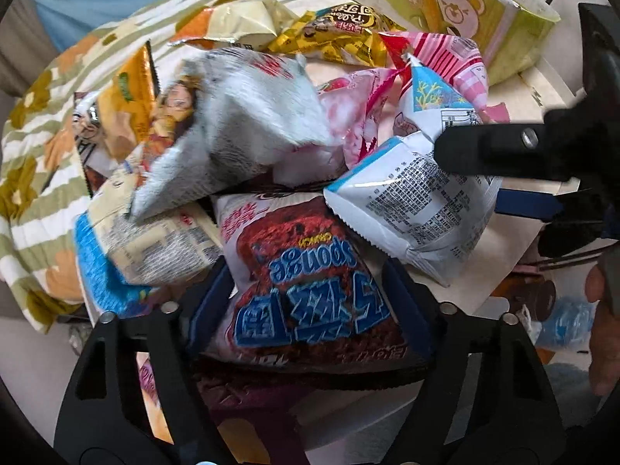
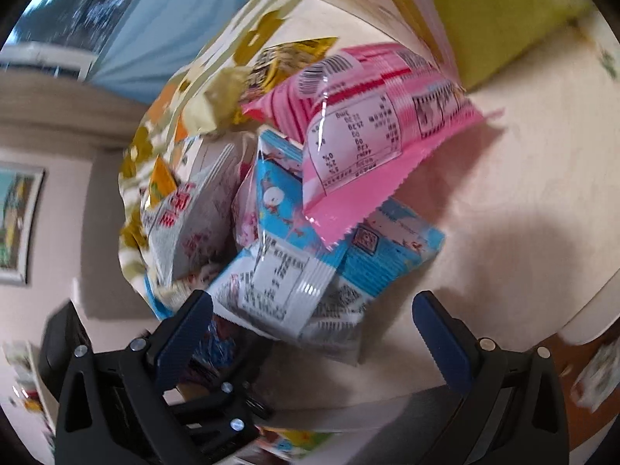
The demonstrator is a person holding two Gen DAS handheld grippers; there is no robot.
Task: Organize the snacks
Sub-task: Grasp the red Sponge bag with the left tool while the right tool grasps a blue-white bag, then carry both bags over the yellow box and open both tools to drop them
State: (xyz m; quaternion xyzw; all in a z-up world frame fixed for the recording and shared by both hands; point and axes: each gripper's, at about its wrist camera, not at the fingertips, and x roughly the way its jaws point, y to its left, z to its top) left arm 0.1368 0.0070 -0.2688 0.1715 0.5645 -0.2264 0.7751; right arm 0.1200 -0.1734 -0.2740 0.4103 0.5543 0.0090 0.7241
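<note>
A heap of snack packets lies on a pale table [image 2: 523, 178]. In the left wrist view my left gripper [image 1: 310, 290] straddles a brown chocolate "Sponge" packet [image 1: 310, 271]; its fingers sit at the packet's two sides. The right gripper [image 1: 500, 178] enters from the right, its fingers above and below a white and blue packet [image 1: 410, 205]. In the right wrist view my right gripper [image 2: 312, 325] is wide open around that white and blue packet [image 2: 286, 290]. A pink packet [image 2: 360, 128] lies on top behind it. A grey-white packet [image 1: 248, 124] is blurred.
A green bear-print carton [image 1: 457, 7] stands at the back right. Yellow [image 1: 341, 35] and orange [image 1: 128, 104] packets lie at the back of the heap. A flowered striped cloth [image 1: 38, 178] lies at the left. A blue curtain [image 2: 162, 38] hangs behind.
</note>
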